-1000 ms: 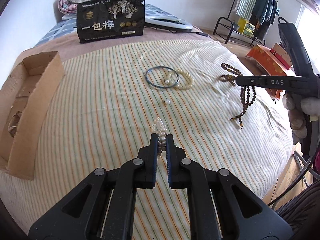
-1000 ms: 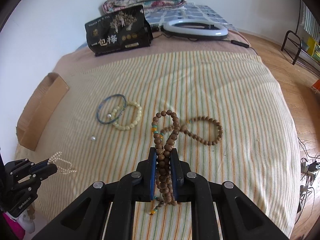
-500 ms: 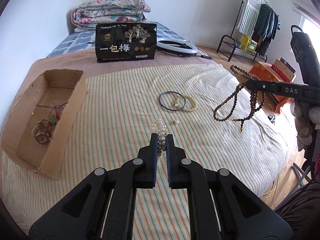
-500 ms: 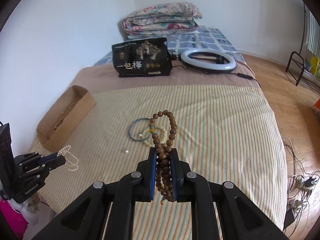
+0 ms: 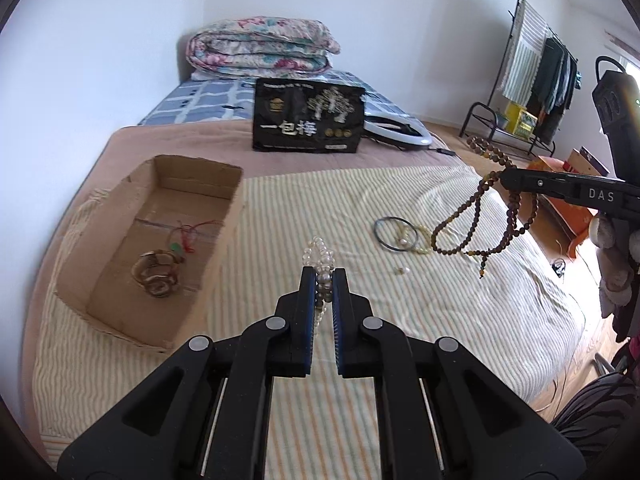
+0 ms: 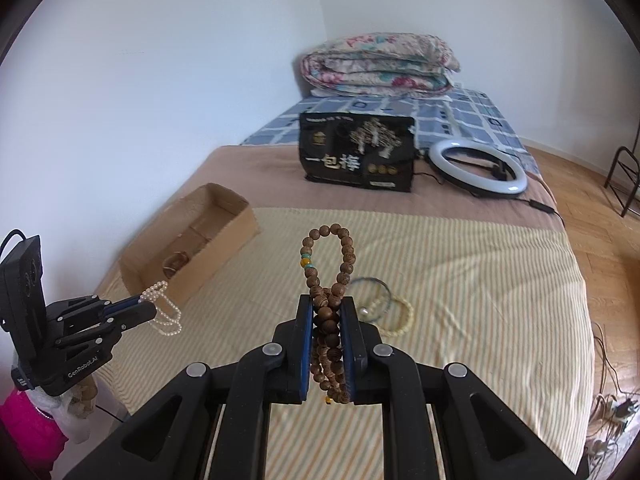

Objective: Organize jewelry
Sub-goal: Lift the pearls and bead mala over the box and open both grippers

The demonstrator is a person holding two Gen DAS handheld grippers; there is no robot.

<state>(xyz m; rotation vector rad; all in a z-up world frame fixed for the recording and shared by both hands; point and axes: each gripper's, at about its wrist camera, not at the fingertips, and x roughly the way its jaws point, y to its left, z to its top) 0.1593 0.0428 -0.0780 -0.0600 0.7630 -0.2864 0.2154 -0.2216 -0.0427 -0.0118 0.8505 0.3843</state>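
My left gripper (image 5: 323,276) is shut on a pearl bracelet (image 5: 320,254) and holds it above the striped bedspread, right of the open cardboard box (image 5: 120,320); it also shows in the right wrist view (image 6: 142,304) with the pearls (image 6: 164,314) hanging. The box holds a few jewelry pieces (image 5: 158,276). My right gripper (image 6: 326,306) is shut on a brown wooden bead necklace (image 6: 326,256), lifted clear of the bed; its strands (image 5: 476,220) dangle in the left wrist view. A dark blue bangle (image 5: 394,234), a cream bead bracelet (image 6: 394,318) and a loose pearl (image 5: 402,270) lie on the bedspread.
A black printed bag (image 5: 308,120) stands behind the striped cloth, a ring light (image 6: 478,170) to its right. A folded floral quilt (image 5: 260,48) lies at the bed's head by the wall. A clothes rack (image 5: 532,84) stands on the floor at right.
Both grippers have risen well above the bed with their beads. The wooden necklace has left the bedspread and hangs free. The box interior has come into view.
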